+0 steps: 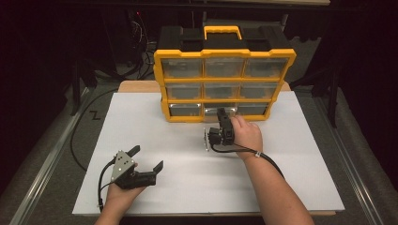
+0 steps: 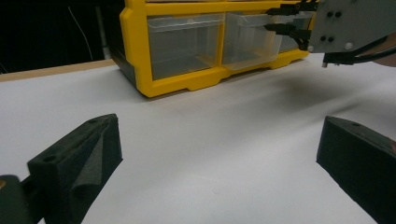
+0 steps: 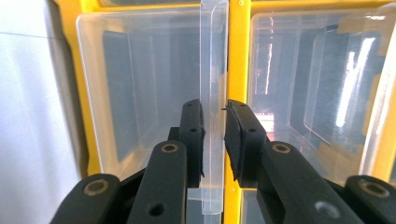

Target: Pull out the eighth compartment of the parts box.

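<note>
A yellow-framed organiser (image 1: 225, 84) with a yellow carry handle (image 1: 223, 31) stood upright at the far side of the white board (image 1: 187, 187) on the table, showing three rows of three clear plastic drawers. All the drawers looked empty from above; whether small items lay in the upper ones could not be told. The bottom middle drawer (image 1: 220, 108) was the one being worked.

The right gripper view showed what the high view could not: the right gripper (image 3: 214, 123) had its two black pads pressed from either side on that drawer's thin clear pull tab (image 3: 213, 56), with the yellow divider (image 3: 239, 46) just behind it and empty clear bins on both sides. The left gripper view showed the bottom row from low on the board, the bottom left drawer (image 2: 184, 44) plainly empty, with the right gripper at the neighbouring drawer.

In the high view the right hand (image 1: 246, 133) reached forward, its gripper rolled onto its side and pointing level at the organiser's bottom row. The left hand (image 1: 119, 194) rested near the front left of the board, and the left gripper (image 1: 146, 157) had its jaws spread wide on nothing, angled toward the organiser.
</note>
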Motion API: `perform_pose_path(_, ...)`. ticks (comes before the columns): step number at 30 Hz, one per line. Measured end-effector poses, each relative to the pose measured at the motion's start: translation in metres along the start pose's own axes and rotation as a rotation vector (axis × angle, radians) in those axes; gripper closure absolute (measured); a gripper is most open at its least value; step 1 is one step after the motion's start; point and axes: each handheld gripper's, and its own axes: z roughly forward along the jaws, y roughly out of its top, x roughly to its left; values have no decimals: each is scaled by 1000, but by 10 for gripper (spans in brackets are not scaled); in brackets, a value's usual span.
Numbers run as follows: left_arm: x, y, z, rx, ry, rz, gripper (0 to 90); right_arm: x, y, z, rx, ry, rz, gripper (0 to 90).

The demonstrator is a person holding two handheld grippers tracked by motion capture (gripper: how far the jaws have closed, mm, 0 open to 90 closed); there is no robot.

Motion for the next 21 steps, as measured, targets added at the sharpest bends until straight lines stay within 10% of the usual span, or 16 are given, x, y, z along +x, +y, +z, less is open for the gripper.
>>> perform_pose_path(17,0,0,1,-3,0,-3,9,1,0,-26,-14,11,-10,786)
perform_pose_path(21,0,0,1,0,-2,-1,9,-3,1,-24,0,54,-14,663)
